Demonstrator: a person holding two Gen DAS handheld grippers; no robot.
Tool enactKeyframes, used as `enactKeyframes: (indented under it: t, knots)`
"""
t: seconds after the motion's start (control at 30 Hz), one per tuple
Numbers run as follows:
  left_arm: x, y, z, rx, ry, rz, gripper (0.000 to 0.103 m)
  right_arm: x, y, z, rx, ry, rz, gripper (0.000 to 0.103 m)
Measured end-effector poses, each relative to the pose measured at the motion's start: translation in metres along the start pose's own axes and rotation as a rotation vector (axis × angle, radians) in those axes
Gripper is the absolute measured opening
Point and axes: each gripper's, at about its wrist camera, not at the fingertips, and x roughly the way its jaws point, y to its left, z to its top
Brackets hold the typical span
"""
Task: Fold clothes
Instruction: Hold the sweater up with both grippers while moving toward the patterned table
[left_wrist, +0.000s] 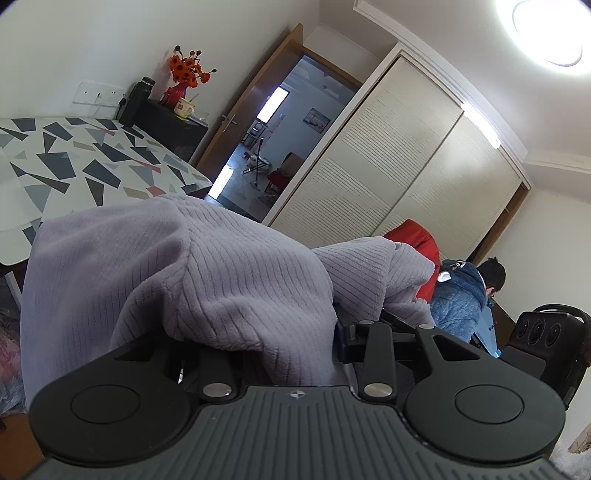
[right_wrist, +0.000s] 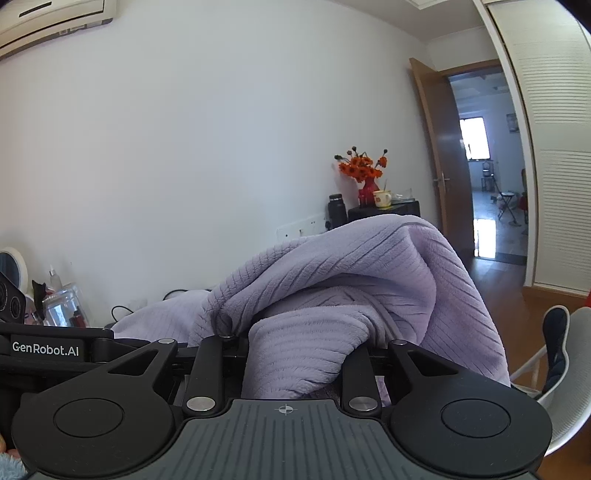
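I can't see my left gripper (left_wrist: 291, 354) fingertips; the lilac ribbed garment (left_wrist: 177, 273) drapes over them, seemingly pinched. My right gripper (right_wrist: 295, 354) is likewise buried in its folds, lifted well above the patterned table (left_wrist: 74, 162). A person in blue (left_wrist: 461, 302) stands beyond.

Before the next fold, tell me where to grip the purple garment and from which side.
Keep to the edges. The garment is soft ribbed fleece, bunched and draped over both tools, so its middle sags. The left tool and right tool each seem to pinch a gathered fold, though cloth hides the fingertips. Regrip at a flat hem or corner, coming in from the near side along the ribs.
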Motion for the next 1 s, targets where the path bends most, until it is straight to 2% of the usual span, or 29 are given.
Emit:
enactKeyframes:
  t: [0.33,0.77,1.0]
  knots:
    - [0.047,0.006,0.02,-0.01,-0.002,0.044,0.038,0.044,-0.043,0.013,0.018,0.021,0.039,0.023]
    - [0.126,-0.004,0.047,-0.039,-0.051,0.09,0.039,0.101,-0.127,0.054,-0.013,0.028,0.11,0.023]
    - [0.162,0.004,0.062,-0.052,-0.031,0.097,0.039,0.132,-0.163,0.065,0.0,0.04,0.114,0.023]
